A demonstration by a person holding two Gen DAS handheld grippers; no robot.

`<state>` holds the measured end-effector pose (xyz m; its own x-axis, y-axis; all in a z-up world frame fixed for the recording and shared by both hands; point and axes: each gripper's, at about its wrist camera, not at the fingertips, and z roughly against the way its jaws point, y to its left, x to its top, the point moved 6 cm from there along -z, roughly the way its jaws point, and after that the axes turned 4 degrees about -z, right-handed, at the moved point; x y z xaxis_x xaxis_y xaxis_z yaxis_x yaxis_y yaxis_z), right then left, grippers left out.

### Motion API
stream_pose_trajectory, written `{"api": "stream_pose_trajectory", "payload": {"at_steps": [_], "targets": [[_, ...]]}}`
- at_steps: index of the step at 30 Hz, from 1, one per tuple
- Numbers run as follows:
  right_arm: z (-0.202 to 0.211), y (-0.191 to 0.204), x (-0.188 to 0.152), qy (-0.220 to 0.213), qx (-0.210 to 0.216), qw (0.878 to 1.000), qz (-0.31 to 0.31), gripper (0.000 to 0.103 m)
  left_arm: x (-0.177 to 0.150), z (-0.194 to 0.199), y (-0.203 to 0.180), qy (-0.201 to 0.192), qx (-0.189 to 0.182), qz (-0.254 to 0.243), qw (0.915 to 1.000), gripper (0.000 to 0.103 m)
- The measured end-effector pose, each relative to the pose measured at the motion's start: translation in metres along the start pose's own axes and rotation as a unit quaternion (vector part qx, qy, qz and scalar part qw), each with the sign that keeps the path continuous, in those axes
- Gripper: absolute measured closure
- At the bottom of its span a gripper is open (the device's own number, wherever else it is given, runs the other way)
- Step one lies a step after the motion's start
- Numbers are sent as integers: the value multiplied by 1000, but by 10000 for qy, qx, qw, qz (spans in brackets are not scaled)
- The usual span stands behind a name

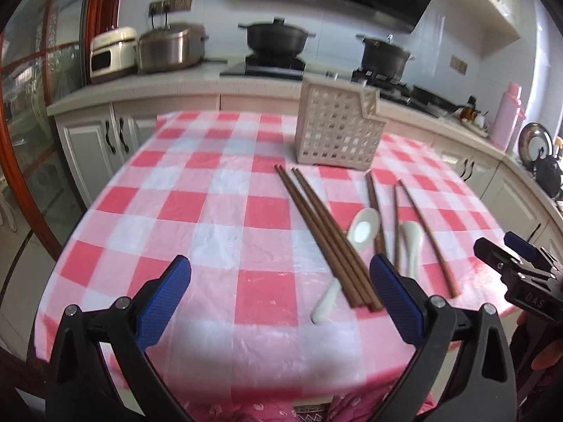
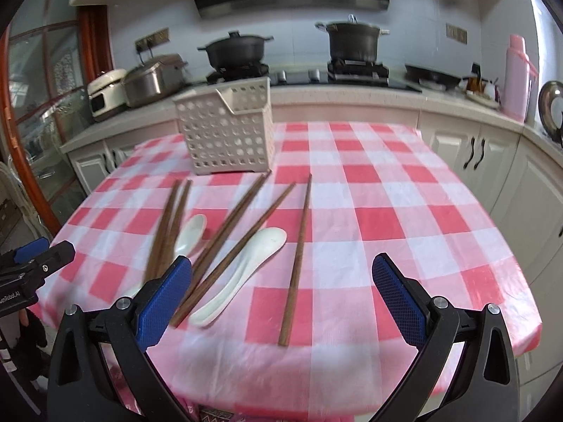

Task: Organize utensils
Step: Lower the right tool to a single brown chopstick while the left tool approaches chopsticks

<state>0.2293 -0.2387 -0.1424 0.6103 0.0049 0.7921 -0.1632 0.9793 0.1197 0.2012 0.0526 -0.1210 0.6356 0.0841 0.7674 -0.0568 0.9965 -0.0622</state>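
Note:
A beige perforated utensil basket (image 1: pixel 336 125) (image 2: pixel 227 130) stands upright at the back of the pink checked table. Several brown wooden chopsticks (image 1: pixel 323 235) (image 2: pixel 297 263) and two white ceramic spoons (image 1: pixel 362 228) (image 2: pixel 242 270) lie loose on the cloth in front of it. My left gripper (image 1: pixel 279 281) is open and empty, hovering over the table's near edge, left of the utensils. My right gripper (image 2: pixel 281 281) is open and empty above the near edge, with one single chopstick lying between its fingers' line of view. Each gripper shows in the other's view (image 1: pixel 510 267) (image 2: pixel 31 263).
The tablecloth (image 1: pixel 211 211) hangs over the rounded front edge. Behind the table runs a kitchen counter with a rice cooker (image 1: pixel 111 52), a steel pot (image 1: pixel 170 47), two black pots on a stove (image 1: pixel 276 37), a pink flask (image 2: pixel 517 77) and cabinets.

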Motion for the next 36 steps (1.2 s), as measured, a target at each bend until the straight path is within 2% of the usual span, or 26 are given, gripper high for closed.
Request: {"api": "stream_pose_trajectory", "payload": {"at_steps": [6, 9, 16, 23, 29, 36], "targets": [[-41, -5, 19, 262, -97, 9996, -36, 7, 19, -47, 2, 289, 44, -133, 9995, 5], [-60, -10, 30, 408, -195, 9989, -87, 11, 26, -66, 2, 358, -70, -71, 9993, 5], [-100, -19, 41, 783, -425, 9960, -73, 33, 33, -108, 1, 850, -182, -328, 9957, 5], [-139, -26, 44, 1188, -610, 9910, -72, 60, 38, -135, 10, 1093, -180, -212, 9936, 9], [-157, -31, 44, 1393, -704, 9877, -21, 70, 44, -155, 13, 1336, -235, -75, 9907, 10], [-163, -28, 49, 1397, -669, 9879, 98, 78, 54, -174, 18, 1516, -101, 84, 9883, 25]]}}
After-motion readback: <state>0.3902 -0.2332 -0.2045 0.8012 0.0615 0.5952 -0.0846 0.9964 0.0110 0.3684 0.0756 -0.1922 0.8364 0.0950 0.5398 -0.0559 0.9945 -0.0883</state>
